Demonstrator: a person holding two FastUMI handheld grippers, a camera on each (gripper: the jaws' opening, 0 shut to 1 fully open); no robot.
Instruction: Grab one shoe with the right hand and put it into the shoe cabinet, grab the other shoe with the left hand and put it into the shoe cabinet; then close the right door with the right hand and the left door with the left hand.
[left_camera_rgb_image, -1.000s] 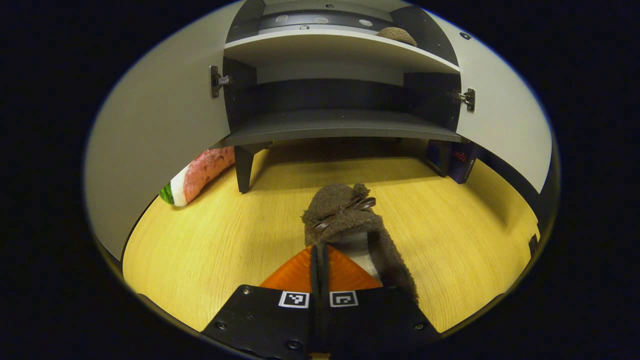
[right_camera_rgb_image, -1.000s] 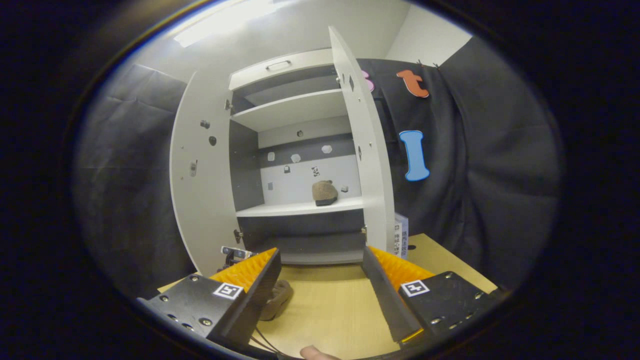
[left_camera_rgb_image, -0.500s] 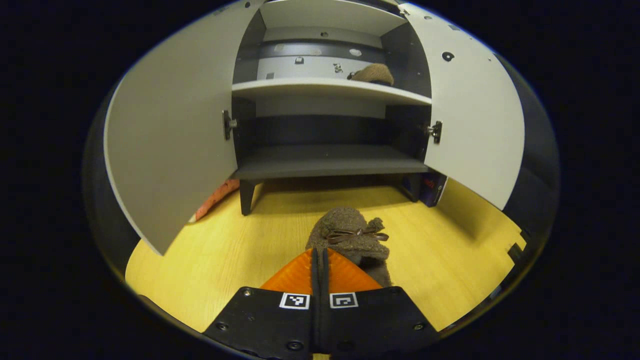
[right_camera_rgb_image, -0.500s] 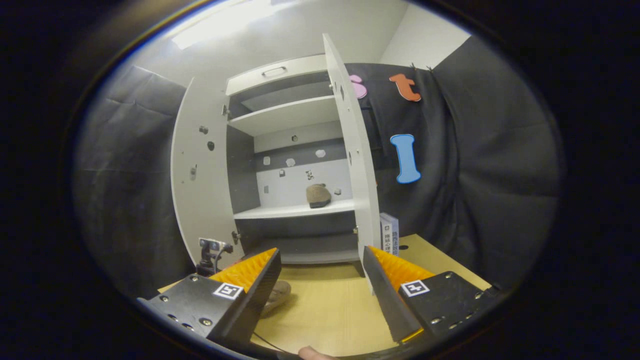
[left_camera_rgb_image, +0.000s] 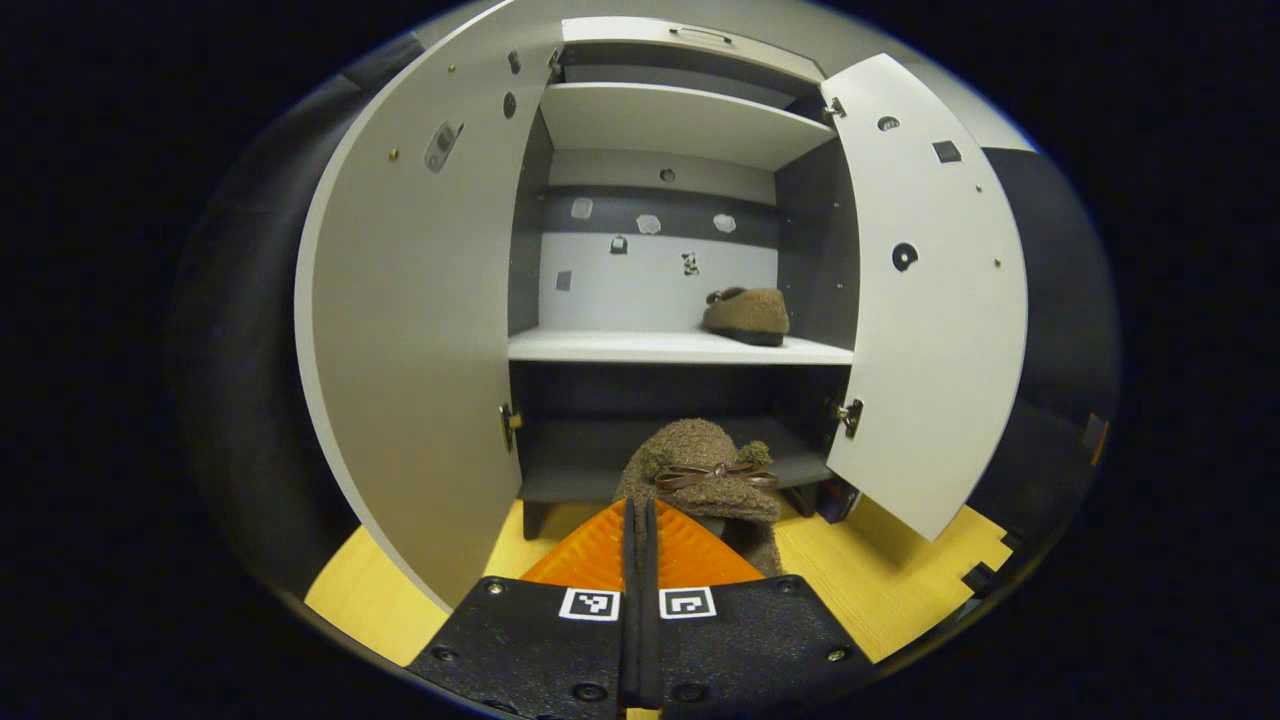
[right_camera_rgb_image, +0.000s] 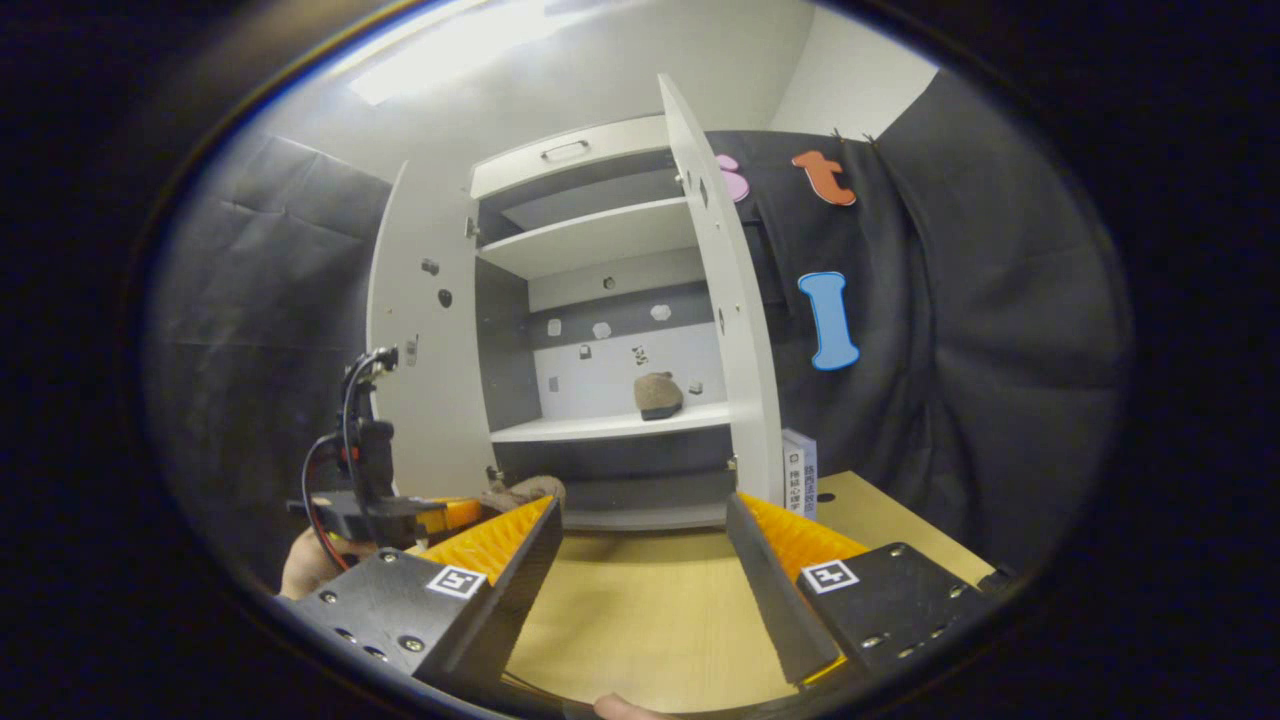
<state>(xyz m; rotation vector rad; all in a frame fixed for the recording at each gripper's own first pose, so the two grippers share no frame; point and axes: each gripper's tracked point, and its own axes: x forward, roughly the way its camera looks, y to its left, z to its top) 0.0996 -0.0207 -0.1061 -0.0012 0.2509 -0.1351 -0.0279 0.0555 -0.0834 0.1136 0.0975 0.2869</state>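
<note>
Lifted since 1 s ago: my left gripper (left_camera_rgb_image: 640, 520) clamps the brown shoe (left_camera_rgb_image: 705, 470), heel hidden, before the shoe cabinet (left_camera_rgb_image: 660, 345). Right gripper (right_camera_rgb_image: 640, 560) gapes, holding nothing. Other shoe (left_camera_rgb_image: 747, 314) on mid shelf.

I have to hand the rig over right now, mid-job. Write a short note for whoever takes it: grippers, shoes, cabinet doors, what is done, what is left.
Left gripper: shut on the second shoe, held up in front of the shoe cabinet.
Right gripper: open, holding nothing, facing the cabinet above the table.
First shoe: lying on the white middle shelf, right side.
Left door and right door: both open.
Done: one shoe stored.
Left: put the second shoe in, then close the right door with the right gripper and the left door with the left.
</note>
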